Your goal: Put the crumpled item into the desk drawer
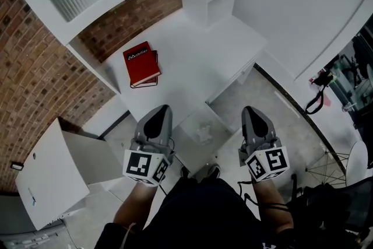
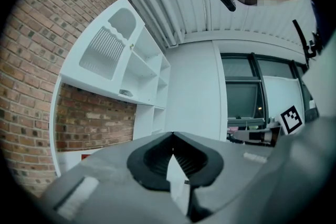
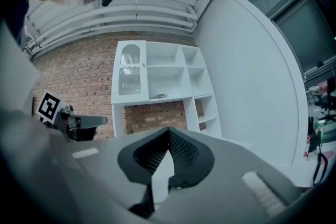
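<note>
Holds the left tongs pressed together on nothing, and the right tongs likewise closed tight and empty, both level and well apart. Finds the crumpled item between them and lower, seemingly lying inside the open drawer, though too small and pale there to be sure.

Looks like wadded paper or thin film: very light, soft, springy, neither fragile nor slippery. Takes a pinch anywhere across the bulk, best on a raised fold at the top, and needs only gentle pressure.

Leaves open room above the drawer and over the floor to the right. Meets 4 edges close by: the drawer's front rim, the lip of the worktop just behind, a red book further back on it, and a white cabinet at the left. Calls, on this reading, for a straight push on the drawer front, keeping clear of that cabinet.
</note>
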The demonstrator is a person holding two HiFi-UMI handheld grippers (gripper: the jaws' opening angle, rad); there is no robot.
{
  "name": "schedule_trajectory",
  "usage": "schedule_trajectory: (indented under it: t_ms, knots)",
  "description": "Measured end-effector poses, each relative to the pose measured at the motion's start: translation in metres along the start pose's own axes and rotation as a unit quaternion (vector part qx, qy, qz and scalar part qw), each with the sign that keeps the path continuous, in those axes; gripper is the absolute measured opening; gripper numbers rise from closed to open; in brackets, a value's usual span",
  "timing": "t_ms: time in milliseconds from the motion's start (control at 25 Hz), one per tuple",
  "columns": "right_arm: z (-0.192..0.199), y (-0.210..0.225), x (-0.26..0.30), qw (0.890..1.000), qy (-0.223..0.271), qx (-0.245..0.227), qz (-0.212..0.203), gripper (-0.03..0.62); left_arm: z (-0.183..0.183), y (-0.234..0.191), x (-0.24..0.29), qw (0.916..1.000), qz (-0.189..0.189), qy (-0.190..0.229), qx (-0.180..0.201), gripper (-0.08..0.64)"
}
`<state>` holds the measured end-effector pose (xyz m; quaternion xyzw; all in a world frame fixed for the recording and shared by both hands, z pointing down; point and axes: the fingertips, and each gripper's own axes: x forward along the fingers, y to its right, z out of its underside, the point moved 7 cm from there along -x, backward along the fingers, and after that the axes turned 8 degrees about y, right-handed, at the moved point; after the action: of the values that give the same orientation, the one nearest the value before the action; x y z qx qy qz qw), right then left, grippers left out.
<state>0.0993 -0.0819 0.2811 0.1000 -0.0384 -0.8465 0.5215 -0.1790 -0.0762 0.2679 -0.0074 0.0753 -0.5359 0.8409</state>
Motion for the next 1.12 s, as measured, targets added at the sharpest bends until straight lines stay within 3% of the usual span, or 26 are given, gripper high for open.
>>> schedule_trajectory:
  t_ms: [280, 1120]
  knots:
    - [0.001, -0.002, 0.001, 0.999, 0.008, -0.032, -0.017, 0.002, 0.009, -0.002, 0.001, 0.9998, -0.014, -0.013, -0.002, 0.002]
    - [0.009, -0.004, 0.012, 0.999, 0.002, -0.028, -0.022, 0.002, 0.018, -0.009, 0.004, 0.9996, -0.017, -0.024, 0.004, 0.002]
